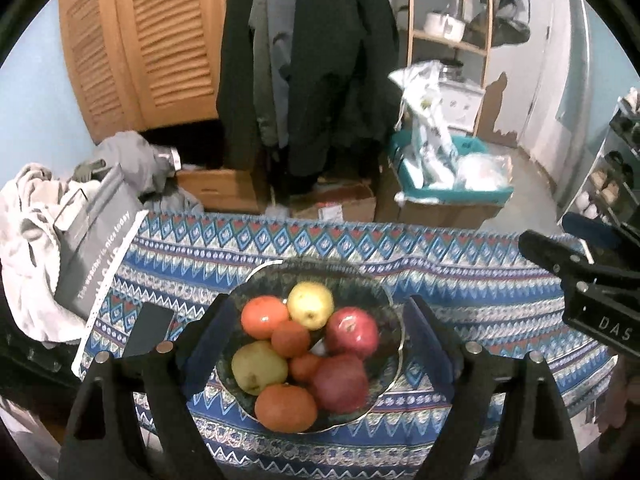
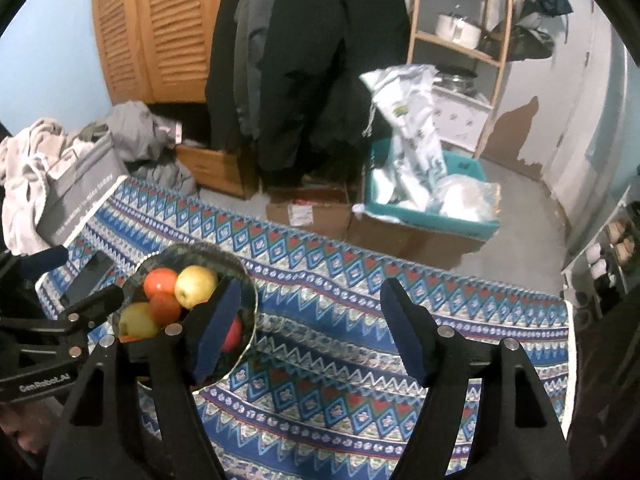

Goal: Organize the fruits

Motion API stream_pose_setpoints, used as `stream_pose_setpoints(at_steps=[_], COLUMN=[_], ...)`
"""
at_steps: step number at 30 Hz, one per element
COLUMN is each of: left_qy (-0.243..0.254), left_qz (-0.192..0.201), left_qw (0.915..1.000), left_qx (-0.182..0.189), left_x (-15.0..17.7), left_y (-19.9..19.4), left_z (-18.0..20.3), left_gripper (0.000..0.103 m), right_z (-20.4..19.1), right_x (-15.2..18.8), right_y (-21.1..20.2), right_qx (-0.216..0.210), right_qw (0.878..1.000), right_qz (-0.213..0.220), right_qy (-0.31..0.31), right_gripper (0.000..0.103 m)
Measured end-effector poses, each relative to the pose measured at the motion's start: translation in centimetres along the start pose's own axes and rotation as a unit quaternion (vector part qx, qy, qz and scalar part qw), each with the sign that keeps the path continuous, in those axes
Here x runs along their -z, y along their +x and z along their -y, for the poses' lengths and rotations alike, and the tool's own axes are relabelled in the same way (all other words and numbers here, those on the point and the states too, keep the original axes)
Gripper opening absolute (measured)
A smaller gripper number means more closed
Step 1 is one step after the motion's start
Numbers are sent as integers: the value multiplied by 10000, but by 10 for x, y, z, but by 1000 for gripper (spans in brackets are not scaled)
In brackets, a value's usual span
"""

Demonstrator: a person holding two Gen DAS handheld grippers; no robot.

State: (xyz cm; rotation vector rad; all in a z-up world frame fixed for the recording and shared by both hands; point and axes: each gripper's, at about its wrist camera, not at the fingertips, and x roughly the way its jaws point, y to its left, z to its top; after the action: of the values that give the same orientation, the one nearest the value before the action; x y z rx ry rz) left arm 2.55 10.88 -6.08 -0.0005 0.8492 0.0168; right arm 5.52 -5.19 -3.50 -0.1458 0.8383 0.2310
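Observation:
A dark glass bowl point(image 1: 360, 280) stands on the blue patterned tablecloth point(image 1: 460, 280). It holds several oranges point(image 1: 286, 402), two red apples point(image 1: 352, 332) and two yellow-green apples point(image 1: 310, 304). My left gripper point(image 1: 318, 300) hovers above the bowl with its jaws wide apart, the fruit showing below and between the fingers. In the right wrist view the bowl point(image 2: 224, 258) lies to the left of my right gripper point(image 2: 309, 286), which hangs open over bare cloth. Its left finger hides part of a red apple point(image 2: 236, 334). Each gripper shows at the edge of the other's view.
A dark phone point(image 1: 148, 330) and a grey lettered box point(image 1: 96, 240) lie left of the bowl, beside a pile of clothes point(image 1: 28, 216). Beyond the table's far edge are cardboard boxes point(image 1: 332, 204), a teal bin point(image 1: 452, 192), hanging coats and a shelf.

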Motion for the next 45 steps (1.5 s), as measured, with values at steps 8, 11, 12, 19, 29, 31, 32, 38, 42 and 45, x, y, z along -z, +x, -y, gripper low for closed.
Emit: stream_pose_setpoints(at_steps=[8,11,12,19,29,31,32,38,42,45], left_qy=[43,12,18,83,75,59,56,94,50,34], left_qz=[323,466,516,943,1079,1106,1112,1194,1268,1273], left_qw=[9995,9989,9986,9955,9941,9938,9937,9927,9919,9918], left_qx=[39,112,122,53,84,111,121,113,110,129], left_x=[-12,-15,-15,-21,-26,-27,-27,-30,-30,-31], left_y=[-28,-41,-45,-71,-82,-83,-84,-90,-92,-92], left_z=[11,14,14,22,30,31,32,37,38,38], left_gripper=[89,91,94,101,102,102,102,102,102,102], right_z=[14,21,24,39,56,60,62,72,75,78], right_x=[-1,-1,-1,0,6,7,7,8,9,10], right_y=[-41,-52,-56,-77,-103,-109,-112,-125,-131,-132], right_qx=[296,363,435,646,1032,1054,1076,1146,1371,1396], right_qw=[9984,9975,9969,9939,9875,9862,9853,9826,9780,9769], right_qz=[483,588,631,839,1146,1220,1268,1393,1517,1568], right_qy=[63,127,151,301,327,364,384,446,414,402], right_gripper=[79,79,79,81,81,81,81,82,82,82])
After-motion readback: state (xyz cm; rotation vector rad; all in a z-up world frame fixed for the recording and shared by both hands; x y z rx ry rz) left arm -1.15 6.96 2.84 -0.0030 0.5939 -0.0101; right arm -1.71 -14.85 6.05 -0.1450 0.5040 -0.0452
